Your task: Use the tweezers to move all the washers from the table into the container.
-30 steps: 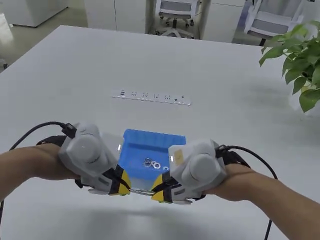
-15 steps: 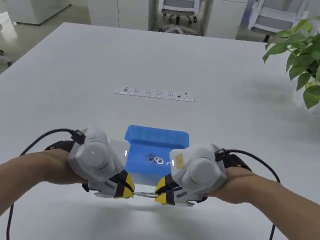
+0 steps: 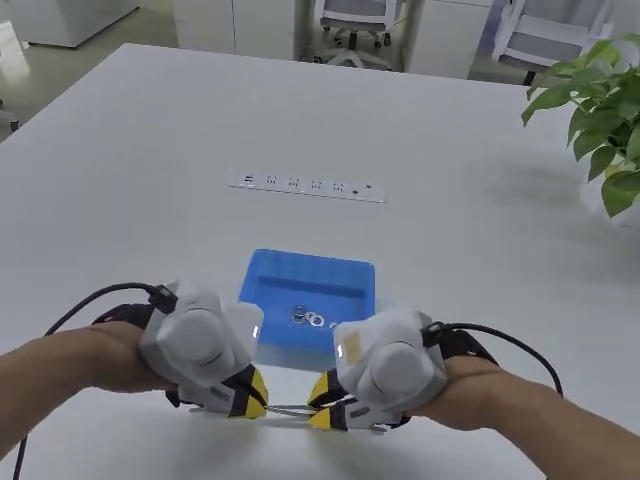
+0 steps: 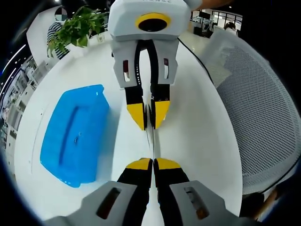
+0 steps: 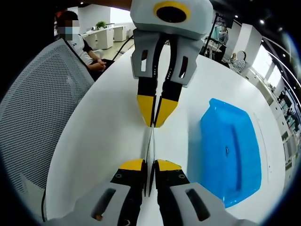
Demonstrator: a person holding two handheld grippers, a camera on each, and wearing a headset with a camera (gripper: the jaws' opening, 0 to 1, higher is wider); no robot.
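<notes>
The washers (image 3: 308, 319) lie in the blue container (image 3: 310, 268), at 12 o'clock from my hands. Nearer me, the tweezers (image 3: 290, 410) span the gap between my left gripper (image 3: 255, 398) and right gripper (image 3: 322, 410), which face tip to tip, each pressed together and pinching one end. On the surface (image 3: 450, 230), a socket strip (image 3: 306, 187) lies farther off at 12, and a plant (image 3: 590, 100) stands at 2.

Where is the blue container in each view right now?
Head view: blue container at centre, just beyond the tweezers.
Left gripper view: left of the jaws.
Right gripper view: right of the jaws.
Shared landmark: the tweezers, running up the middle of both gripper views.
</notes>
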